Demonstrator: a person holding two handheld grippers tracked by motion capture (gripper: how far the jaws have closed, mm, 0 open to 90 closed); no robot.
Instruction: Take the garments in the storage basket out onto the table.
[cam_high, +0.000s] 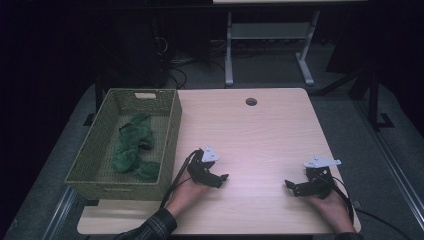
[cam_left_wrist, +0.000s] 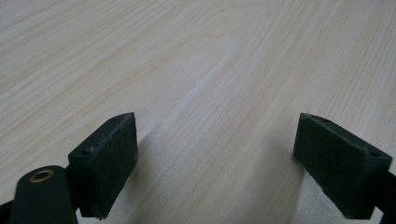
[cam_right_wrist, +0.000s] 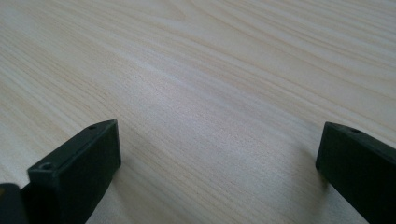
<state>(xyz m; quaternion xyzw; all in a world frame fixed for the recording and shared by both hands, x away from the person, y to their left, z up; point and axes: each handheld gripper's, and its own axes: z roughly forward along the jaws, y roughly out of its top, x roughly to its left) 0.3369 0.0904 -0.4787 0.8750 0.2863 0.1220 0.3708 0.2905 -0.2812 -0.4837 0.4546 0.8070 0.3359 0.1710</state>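
On the wooden table (cam_high: 260, 130), left tongs (cam_high: 220, 178) and right tongs (cam_high: 290, 186) gape, empty.

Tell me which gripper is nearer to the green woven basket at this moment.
Left. The left gripper rests on the table just off the green woven basket, near its front corner. The right gripper sits much farther away, toward the table's opposite side. Both stand open and empty.

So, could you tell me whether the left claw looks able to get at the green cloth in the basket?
Probably yes: the left claw is open and empty beside the basket, whose top is open above the green cloth; only the near wall needs clearing.
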